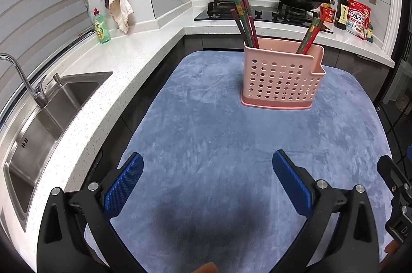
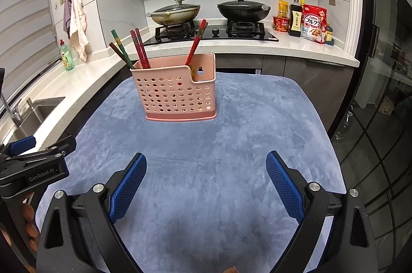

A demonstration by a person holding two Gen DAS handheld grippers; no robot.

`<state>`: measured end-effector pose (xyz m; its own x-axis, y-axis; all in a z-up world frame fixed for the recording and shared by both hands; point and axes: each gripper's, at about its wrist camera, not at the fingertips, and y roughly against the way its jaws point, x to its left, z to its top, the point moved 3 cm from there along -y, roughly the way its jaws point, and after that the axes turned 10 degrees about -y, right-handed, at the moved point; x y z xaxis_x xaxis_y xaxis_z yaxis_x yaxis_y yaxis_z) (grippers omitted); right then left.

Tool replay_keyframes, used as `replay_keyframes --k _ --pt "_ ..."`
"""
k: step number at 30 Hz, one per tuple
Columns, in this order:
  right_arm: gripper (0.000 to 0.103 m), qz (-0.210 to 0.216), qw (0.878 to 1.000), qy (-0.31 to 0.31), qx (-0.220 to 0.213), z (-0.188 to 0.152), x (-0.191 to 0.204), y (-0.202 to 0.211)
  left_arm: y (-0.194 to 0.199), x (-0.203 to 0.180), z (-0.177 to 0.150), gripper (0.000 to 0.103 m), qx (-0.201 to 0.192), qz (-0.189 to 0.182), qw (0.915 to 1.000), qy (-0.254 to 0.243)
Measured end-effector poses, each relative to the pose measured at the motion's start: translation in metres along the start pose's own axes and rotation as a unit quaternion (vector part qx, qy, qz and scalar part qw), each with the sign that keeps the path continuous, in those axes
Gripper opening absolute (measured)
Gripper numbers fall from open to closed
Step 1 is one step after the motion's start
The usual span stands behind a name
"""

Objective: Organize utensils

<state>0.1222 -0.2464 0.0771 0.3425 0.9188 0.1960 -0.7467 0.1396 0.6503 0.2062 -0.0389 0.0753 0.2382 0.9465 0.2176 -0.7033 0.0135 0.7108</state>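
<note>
While I am looking through the left wrist camera, the left gripper (image 1: 208, 180) is hovering low in the frame over the blue plush cloth (image 1: 206, 134), its blue textured fingers (image 1: 123, 185) spreading wide apart and gripping nothing. The pink perforated plastic utensil holder (image 1: 280, 78) is standing upright on the cloth in the upper right of centre. A bunch of red and green chopsticks (image 1: 244, 20) is leaning out of its left end, and a second bunch of red chopsticks (image 1: 310, 35) is leaning out of its right end. A steel sink (image 1: 49, 116) is sitting at the left edge, and a green bottle of dish soap (image 1: 101, 27) is standing on the white counter in the upper left. Part of the right gripper's black frame (image 1: 396, 195) is showing at the right edge.

Through the right wrist camera I am seeing the right gripper (image 2: 206, 179) low in the frame above the same cloth (image 2: 206, 144), its blue fingers (image 2: 283, 185) also spreading wide with nothing between them. The holder (image 2: 175, 93) is standing upper centre, left of the middle, with chopsticks (image 2: 139, 47) rising from its left end and a red pair (image 2: 197, 41) from its right part. Black framing of the left gripper (image 2: 33, 165) is showing at the left edge.
</note>
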Motion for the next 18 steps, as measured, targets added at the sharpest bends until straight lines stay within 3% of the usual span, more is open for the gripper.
replay_keyframes --k 18 --pt "0.09 0.005 1.0 0.005 0.011 0.002 0.007 -0.017 -0.011 -0.002 0.004 0.096 0.003 0.007 1.0 -0.006"
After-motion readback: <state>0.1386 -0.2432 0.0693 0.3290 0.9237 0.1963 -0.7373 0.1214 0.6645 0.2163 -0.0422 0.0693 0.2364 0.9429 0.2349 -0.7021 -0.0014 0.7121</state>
